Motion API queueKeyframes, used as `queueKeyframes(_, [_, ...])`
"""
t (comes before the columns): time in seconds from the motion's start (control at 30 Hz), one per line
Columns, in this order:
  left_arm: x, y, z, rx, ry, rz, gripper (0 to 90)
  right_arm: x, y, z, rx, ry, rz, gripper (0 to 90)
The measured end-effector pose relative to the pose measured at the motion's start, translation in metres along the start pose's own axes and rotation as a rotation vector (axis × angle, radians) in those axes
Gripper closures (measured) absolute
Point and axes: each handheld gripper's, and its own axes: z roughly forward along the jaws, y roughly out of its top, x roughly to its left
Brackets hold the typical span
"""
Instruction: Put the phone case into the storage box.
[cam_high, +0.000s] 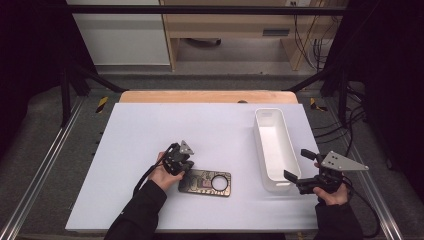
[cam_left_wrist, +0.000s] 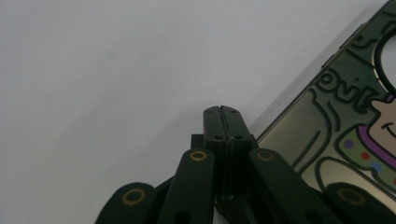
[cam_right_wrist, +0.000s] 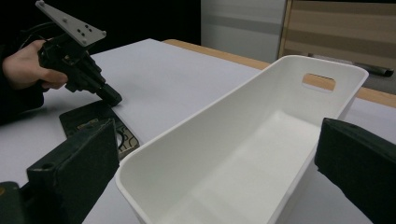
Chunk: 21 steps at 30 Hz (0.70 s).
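Lying flat on the white worktop (cam_high: 150, 130), the dark rectangular phone case with a cartoon print and a round camera cut-out (cam_high: 205, 182) has its long axis running left to right, well apart from the long white plastic bin with handle slots (cam_high: 274, 145) to its right. That bin stands lengthwise away from the person and is empty.

The left gripper (cam_high: 184, 169) is much the nearer to the case: its tip points down at the case's upper left end, touching it or just above it; which I cannot tell. Its jaws are clenched together with nothing between them, so a push along the worktop looks likelier than a lift.

The right gripper (cam_high: 297, 171) has its jaws spread wide, straddling the bin's near end wall without pressing on it.
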Motion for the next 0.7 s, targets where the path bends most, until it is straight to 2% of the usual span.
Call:
queueKeyframes(0.37, [-0.013,-0.016,-0.012,-0.004,-0.006,0.014,89.4,0.000,0.000,0.000,0.001,0.004,0.001,0.5])
queueKeyframes(0.7, [-0.023,-0.028,-0.021,-0.019,-0.015,0.009,89.4,0.001,0.001,-0.001,-0.002,0.006,-0.002,0.5])
